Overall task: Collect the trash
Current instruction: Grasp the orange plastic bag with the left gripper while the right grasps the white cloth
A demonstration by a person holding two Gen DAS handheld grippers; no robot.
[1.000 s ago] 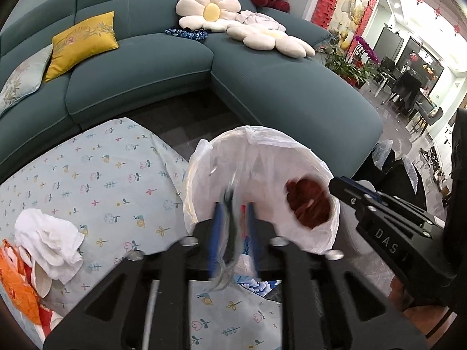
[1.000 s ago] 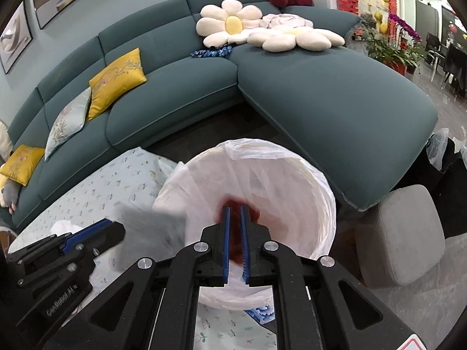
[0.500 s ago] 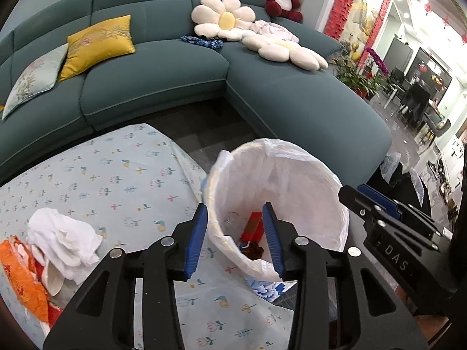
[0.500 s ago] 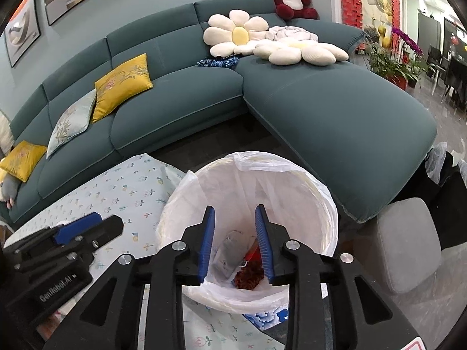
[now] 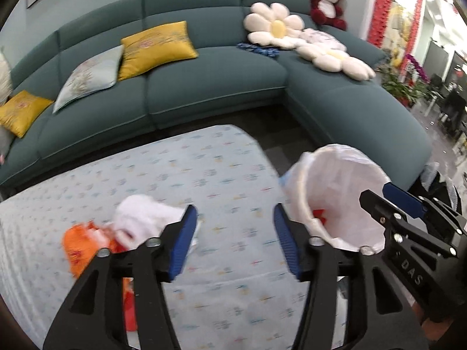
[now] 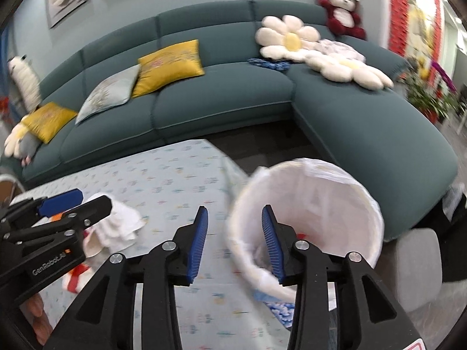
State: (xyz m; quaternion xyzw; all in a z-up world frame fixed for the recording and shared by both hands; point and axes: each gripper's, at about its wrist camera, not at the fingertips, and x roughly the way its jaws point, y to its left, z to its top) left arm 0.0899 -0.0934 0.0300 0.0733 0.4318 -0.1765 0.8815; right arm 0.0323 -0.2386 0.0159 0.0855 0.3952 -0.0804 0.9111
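A white-lined trash bin (image 5: 341, 201) stands at the table's right edge, with red trash inside; it also shows in the right wrist view (image 6: 309, 207). My left gripper (image 5: 233, 242) is open and empty above the table, left of the bin. My right gripper (image 6: 235, 239) is open and empty over the bin's left rim. Crumpled white tissue (image 5: 143, 218) and orange wrapper (image 5: 84, 248) lie on the table at the left; the tissue also shows in the right wrist view (image 6: 116, 224).
The table has a light floral cloth (image 5: 186, 180). A teal corner sofa (image 5: 204, 87) with yellow cushions and flower pillows curves behind. A grey stool (image 6: 420, 265) stands right of the bin.
Both grippers dropped their trash into the bin, opened wide, and swung left, away from the bin toward the table.
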